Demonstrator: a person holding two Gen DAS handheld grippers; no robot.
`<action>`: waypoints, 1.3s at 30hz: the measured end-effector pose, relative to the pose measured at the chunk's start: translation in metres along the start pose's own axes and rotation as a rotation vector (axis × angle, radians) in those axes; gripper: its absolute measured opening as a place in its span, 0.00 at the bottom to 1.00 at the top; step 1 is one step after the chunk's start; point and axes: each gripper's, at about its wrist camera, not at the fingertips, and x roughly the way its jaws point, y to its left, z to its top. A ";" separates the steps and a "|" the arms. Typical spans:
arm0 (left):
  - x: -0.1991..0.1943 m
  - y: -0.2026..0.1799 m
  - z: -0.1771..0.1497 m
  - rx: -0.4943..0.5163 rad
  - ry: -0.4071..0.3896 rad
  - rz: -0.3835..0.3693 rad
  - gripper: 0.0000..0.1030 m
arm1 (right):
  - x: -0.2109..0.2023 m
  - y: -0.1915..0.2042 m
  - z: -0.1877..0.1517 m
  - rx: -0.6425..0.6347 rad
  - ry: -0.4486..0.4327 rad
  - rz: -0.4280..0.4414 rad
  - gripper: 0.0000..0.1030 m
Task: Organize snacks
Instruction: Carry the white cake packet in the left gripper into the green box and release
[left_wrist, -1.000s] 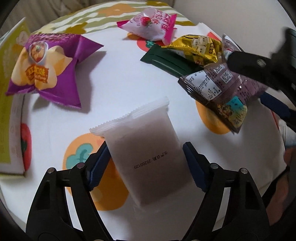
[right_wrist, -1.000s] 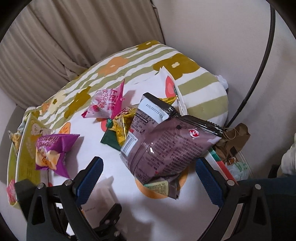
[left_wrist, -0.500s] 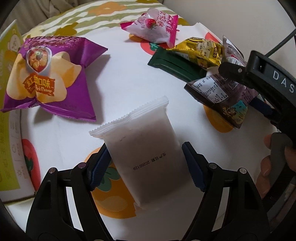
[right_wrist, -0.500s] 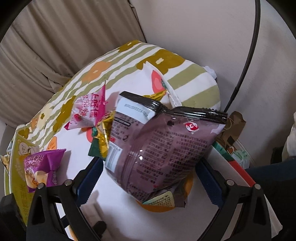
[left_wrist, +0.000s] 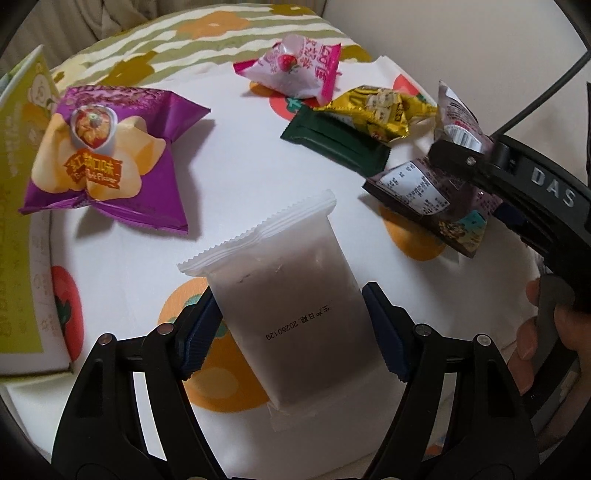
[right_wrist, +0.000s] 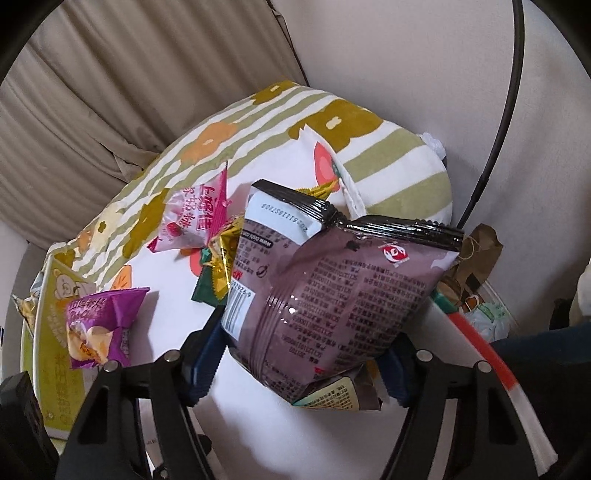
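My left gripper is shut on a frosted white packet with a dark filling, held over the white cloth. My right gripper is shut on a brown-purple snack bag and holds it up off the surface; that bag also shows at the right of the left wrist view. On the cloth lie a purple chip bag, a pink strawberry candy bag, a gold packet and a dark green bar.
A yellow-green box stands along the left edge. A striped flowered cushion lies at the back against the wall and curtain. A brown paper bag and clutter sit to the right, below the surface's edge.
My right gripper has closed on the brown-purple bag and lifted it nearer the camera. My left gripper holds the white packet as before, with the view shifted slightly.
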 end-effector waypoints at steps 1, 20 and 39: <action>-0.003 -0.001 -0.001 -0.003 -0.005 0.001 0.70 | -0.004 -0.001 0.000 -0.004 -0.003 0.006 0.67; -0.173 0.024 0.005 -0.248 -0.321 0.106 0.70 | -0.127 0.072 0.027 -0.442 -0.110 0.291 0.67; -0.250 0.243 0.025 -0.404 -0.335 0.296 0.70 | -0.100 0.282 -0.011 -0.698 0.046 0.614 0.67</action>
